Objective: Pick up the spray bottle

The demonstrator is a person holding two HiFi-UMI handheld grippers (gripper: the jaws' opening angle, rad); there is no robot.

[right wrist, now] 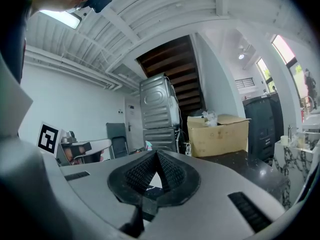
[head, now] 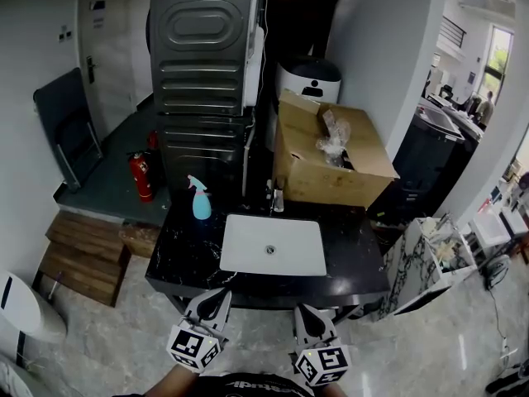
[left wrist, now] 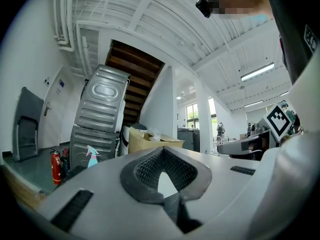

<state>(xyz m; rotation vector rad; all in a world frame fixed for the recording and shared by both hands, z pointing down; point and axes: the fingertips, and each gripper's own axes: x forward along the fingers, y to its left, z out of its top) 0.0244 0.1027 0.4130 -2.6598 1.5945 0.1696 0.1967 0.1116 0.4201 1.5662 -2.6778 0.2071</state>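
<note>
The spray bottle (head: 201,198), teal with a pink trigger, stands upright on the black countertop (head: 186,259), left of the white sink (head: 273,245). It also shows small and far off as the spray bottle (left wrist: 91,157) in the left gripper view and as a teal speck, the spray bottle (right wrist: 148,145), just over the jaws in the right gripper view. My left gripper (head: 216,294) and right gripper (head: 305,313) hover side by side before the counter's near edge, well short of the bottle. In their own views the left gripper (left wrist: 162,151) and right gripper (right wrist: 156,155) have jaws meeting at the tip, nothing between.
An open cardboard box (head: 331,151) sits at the counter's back right, with a faucet (head: 277,198) behind the sink. A tall metal appliance stack (head: 202,73) rises behind the bottle. A fire extinguisher (head: 142,176) and wooden steps (head: 83,255) are at left, a marble-patterned cabinet (head: 421,263) at right.
</note>
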